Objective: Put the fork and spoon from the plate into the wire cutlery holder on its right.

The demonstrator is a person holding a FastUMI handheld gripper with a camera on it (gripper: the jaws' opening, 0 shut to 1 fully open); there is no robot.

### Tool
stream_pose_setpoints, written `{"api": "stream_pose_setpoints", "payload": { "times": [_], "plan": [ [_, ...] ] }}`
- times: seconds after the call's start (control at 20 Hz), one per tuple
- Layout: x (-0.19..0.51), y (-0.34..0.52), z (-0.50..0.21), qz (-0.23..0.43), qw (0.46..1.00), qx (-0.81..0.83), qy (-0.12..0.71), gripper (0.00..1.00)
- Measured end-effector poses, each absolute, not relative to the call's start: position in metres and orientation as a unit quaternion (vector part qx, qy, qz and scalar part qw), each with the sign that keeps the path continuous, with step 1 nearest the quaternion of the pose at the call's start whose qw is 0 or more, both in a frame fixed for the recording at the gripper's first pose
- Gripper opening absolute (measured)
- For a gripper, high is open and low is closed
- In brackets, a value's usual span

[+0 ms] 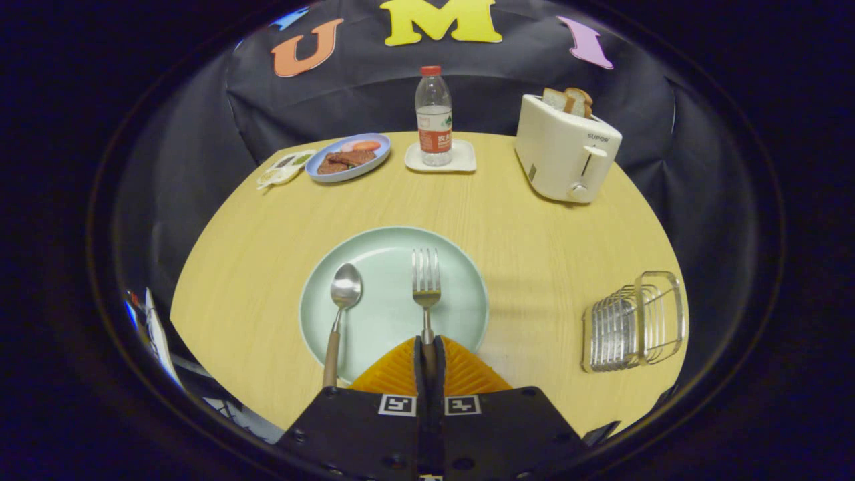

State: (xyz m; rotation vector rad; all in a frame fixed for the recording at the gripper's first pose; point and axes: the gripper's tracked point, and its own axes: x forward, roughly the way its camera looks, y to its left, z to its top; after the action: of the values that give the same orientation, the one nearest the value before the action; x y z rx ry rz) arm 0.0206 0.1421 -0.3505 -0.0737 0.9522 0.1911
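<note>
Gripper view: your gripper is clenched on the fork handle over the plate. Spoon lies at nine o'clock of the fork; wire cutlery holder sits at three o'clock.

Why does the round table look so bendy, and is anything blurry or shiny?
In the gripper view, the fisheye lens curves the table edge; the fork, held in the shut claw, and the spoon look sharp with bright glints; the wire cutlery holder at the side looks stretched.
</note>
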Motion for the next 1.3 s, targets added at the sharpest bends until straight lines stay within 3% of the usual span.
{"api": "stream_pose_setpoints", "payload": {
  "times": [0.4,0.6,0.85,1.3],
  "plan": [
    [0.005,0.055,-0.249,0.065,0.888,0.005,0.454,0.01],
    [-0.011,-0.015,-0.231,0.038,0.868,0.011,0.495,0.01],
    [-0.018,-0.074,-0.241,0.013,0.832,-0.022,0.554,0.01],
    [-0.014,-0.081,-0.293,0.013,0.743,0.023,0.669,0.00]
  ]
}}
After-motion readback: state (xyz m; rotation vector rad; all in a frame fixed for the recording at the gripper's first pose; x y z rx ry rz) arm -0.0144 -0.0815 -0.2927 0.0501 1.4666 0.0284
